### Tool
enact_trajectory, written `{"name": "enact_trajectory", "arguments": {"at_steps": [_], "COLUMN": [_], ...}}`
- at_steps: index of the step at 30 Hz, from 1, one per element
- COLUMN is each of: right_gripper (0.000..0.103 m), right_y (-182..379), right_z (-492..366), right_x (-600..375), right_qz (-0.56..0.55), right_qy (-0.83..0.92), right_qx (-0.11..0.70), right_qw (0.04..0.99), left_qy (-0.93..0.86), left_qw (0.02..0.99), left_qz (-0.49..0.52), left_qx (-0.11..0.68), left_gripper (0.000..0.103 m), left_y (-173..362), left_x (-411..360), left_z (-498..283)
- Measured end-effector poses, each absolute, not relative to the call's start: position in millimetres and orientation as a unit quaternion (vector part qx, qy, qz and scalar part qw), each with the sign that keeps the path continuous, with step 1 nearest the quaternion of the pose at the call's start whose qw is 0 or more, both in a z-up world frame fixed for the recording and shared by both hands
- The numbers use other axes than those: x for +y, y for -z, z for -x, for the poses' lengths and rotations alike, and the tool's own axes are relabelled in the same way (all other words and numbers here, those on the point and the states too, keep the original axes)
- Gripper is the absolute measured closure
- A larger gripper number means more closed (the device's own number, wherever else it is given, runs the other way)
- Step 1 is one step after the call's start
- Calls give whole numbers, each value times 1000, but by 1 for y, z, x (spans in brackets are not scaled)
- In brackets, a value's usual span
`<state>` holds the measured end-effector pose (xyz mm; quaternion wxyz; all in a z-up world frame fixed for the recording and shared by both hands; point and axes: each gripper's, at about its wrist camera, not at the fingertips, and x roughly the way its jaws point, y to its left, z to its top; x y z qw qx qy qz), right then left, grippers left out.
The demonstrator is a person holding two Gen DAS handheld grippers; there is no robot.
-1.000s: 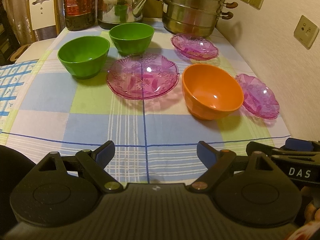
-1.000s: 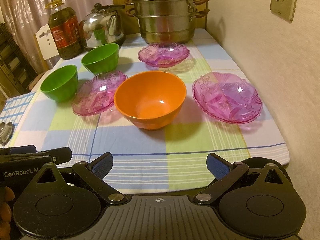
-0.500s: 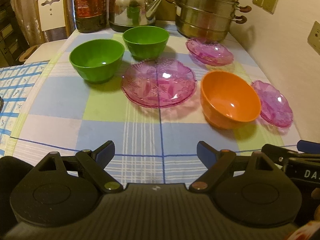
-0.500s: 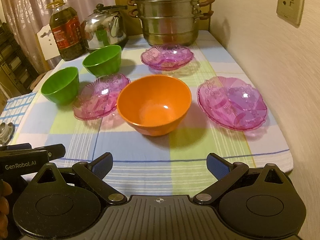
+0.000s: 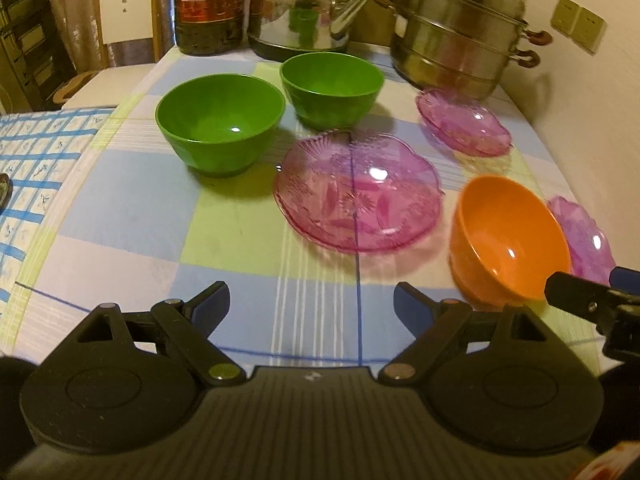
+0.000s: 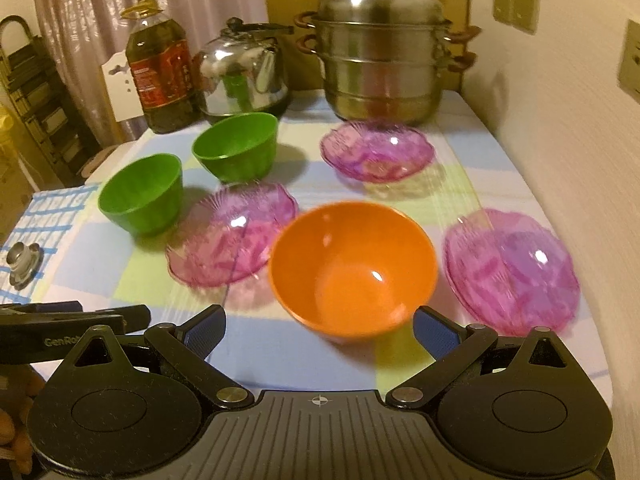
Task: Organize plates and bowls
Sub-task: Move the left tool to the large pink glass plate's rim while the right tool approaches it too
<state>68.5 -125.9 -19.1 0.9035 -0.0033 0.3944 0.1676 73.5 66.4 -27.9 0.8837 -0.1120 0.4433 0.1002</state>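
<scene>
Approaching the orange bowl, we judge the task barely begun: nothing is stacked. The right gripper sits just short of the bowl, jaws spread wide and empty; the left gripper, likewise open and empty, faces the pink plate left of that bowl. Behind the bowl stand two green bowls and another plate. Next, the right jaws must straddle the bowl's rim. Motion blur smears plate edges; the bowl hides much of the right-hand plate in the left view.
</scene>
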Motion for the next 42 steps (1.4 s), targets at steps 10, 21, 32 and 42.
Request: {"name": "enact_trajectory", "arguments": {"at_steps": [10, 21, 32, 42], "right_gripper": [3, 3, 20, 39], "right_y": [19, 17, 22, 61], "right_z": [-111, -155, -218, -259], "right_x": [-106, -87, -63, -36], "right_qz": [12, 30, 66, 116], "right_qy": [-182, -202, -236, -264], "right_qx": [386, 372, 390, 470], "right_qw": [904, 905, 888, 834], "left_qy": [-97, -101, -100, -94], "left_qw": [863, 852, 840, 842], "left_qz": [183, 229, 293, 287], "left_qx": [461, 460, 445, 447], "left_gripper": [16, 16, 25, 54], "left_y": [48, 63, 80, 103], "left_x": [99, 126, 152, 154], "left_z": [-113, -138, -159, -172]}}
